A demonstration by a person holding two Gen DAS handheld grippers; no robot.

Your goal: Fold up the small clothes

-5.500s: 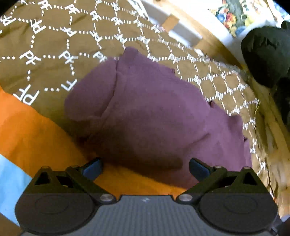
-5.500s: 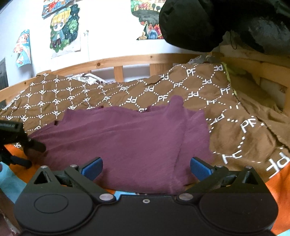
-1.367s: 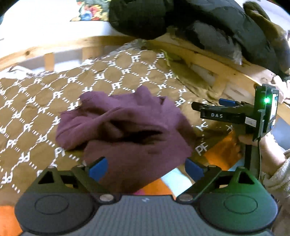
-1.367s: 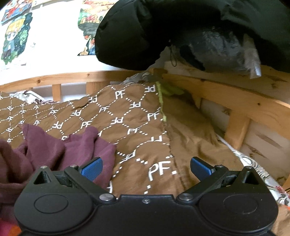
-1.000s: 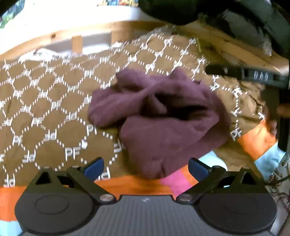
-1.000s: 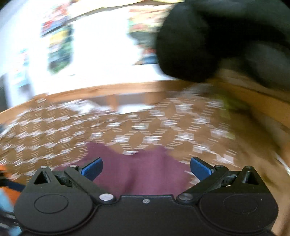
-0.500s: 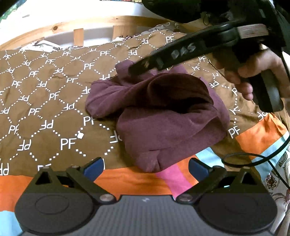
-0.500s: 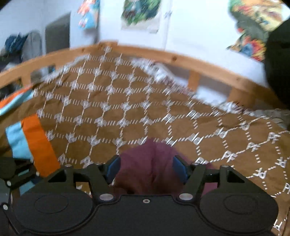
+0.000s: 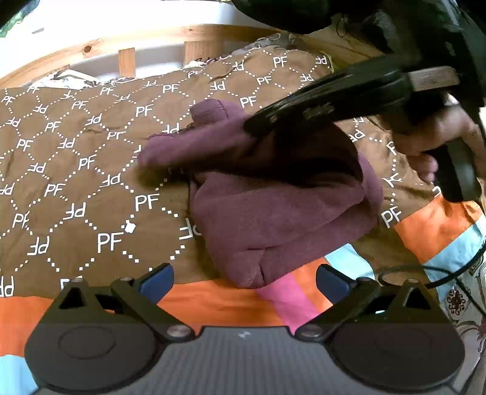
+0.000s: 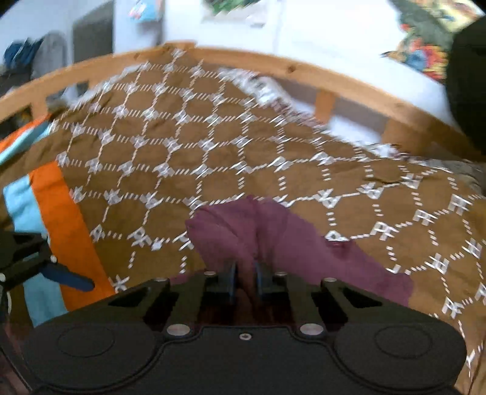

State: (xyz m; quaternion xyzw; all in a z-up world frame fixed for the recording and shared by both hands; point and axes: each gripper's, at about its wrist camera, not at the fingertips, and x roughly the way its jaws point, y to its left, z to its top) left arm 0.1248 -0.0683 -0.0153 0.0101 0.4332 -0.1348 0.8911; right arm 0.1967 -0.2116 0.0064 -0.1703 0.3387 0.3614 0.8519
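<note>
purple garment (image 9: 273,212) bunched, pinched by right gripper (image 10: 245,279).

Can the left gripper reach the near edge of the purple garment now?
Probably yes: the left gripper is open, and the purple garment lies just ahead with nothing between; the right gripper pinches its far side.

A brown blanket (image 9: 91,170) printed with white dotted hexagons and "PF" letters covers the bed, and along its near edge run an orange band (image 9: 212,299), a pink patch (image 9: 285,296) and light blue patches (image 9: 349,261). Behind it curves a wooden bed rail (image 9: 127,45) against a white wall. Black padded clothing (image 9: 303,15) hangs over the rail's right end. A black cable (image 9: 425,273) loops at right. Colourful posters (image 10: 422,51) show blurred on the wall.
</note>
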